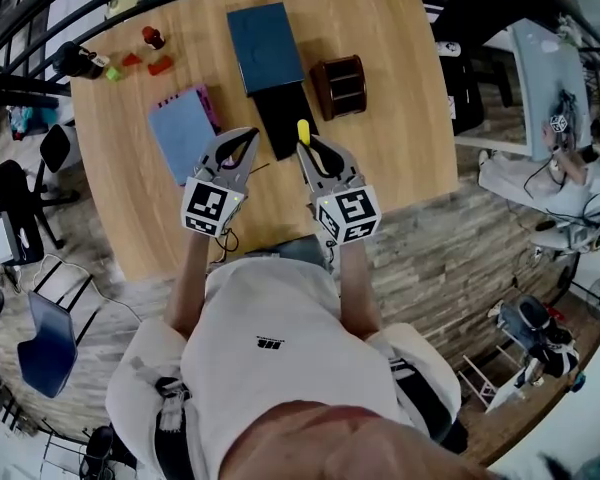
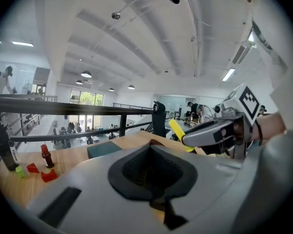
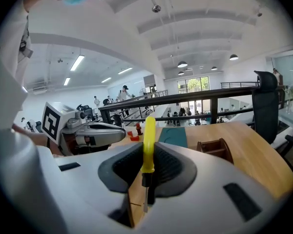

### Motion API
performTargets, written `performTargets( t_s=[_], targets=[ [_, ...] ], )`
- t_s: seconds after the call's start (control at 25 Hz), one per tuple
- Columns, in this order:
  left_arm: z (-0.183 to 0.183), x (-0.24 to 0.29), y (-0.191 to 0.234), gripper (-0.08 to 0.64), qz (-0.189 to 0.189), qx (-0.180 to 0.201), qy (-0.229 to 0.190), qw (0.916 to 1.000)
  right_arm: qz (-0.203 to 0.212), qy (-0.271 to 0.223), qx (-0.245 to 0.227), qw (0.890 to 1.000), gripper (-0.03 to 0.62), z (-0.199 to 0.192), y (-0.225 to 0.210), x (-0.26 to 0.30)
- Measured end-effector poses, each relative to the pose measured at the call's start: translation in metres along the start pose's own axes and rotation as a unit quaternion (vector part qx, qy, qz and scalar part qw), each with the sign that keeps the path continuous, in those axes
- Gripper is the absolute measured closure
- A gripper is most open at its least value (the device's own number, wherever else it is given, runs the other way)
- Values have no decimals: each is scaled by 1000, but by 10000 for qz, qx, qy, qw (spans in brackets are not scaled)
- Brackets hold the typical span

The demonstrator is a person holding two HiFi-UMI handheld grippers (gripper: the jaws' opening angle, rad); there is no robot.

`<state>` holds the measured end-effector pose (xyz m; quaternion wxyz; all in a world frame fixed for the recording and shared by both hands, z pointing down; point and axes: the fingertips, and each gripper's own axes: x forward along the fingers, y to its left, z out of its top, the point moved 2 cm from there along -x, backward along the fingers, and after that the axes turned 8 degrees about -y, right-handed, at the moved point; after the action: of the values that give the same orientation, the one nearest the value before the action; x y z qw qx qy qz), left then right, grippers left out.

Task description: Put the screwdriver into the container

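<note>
A screwdriver (image 1: 303, 131) with a yellow handle and a dark shaft stands upright between the jaws of my right gripper (image 1: 311, 150), which is shut on it above the table's middle. In the right gripper view the screwdriver (image 3: 148, 140) rises between the pads, handle up. The container, a brown wooden organizer (image 1: 340, 85) with open slots, sits on the table just beyond and to the right of that gripper; the organizer (image 3: 215, 150) also shows in the right gripper view at right. My left gripper (image 1: 248, 136) hovers beside the right one, shut and holding nothing.
On the wooden table (image 1: 400, 158) lie a dark teal book (image 1: 265, 46), a black flat box (image 1: 285, 118) and a blue notebook (image 1: 183, 130). Small red and green pieces (image 1: 150, 58) sit at the far left corner. A railing runs behind the table.
</note>
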<state>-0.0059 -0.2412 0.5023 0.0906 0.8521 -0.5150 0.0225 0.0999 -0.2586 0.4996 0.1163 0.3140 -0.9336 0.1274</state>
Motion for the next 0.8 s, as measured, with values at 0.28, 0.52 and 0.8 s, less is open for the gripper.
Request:
performTargets(
  t_s=[0.28, 0.52, 0.8],
  targets=[
    [-20, 12, 8, 557, 141, -152, 151, 9997, 153, 328, 69, 9993, 532, -21, -11, 19],
    [-37, 22, 13, 556, 226, -271, 293, 9989, 286, 612, 106, 9977, 533, -42, -21, 33],
    [-57, 31, 19, 557, 326, -403, 441, 9977, 460, 884, 109, 9950, 533, -62, -29, 49]
  ],
)
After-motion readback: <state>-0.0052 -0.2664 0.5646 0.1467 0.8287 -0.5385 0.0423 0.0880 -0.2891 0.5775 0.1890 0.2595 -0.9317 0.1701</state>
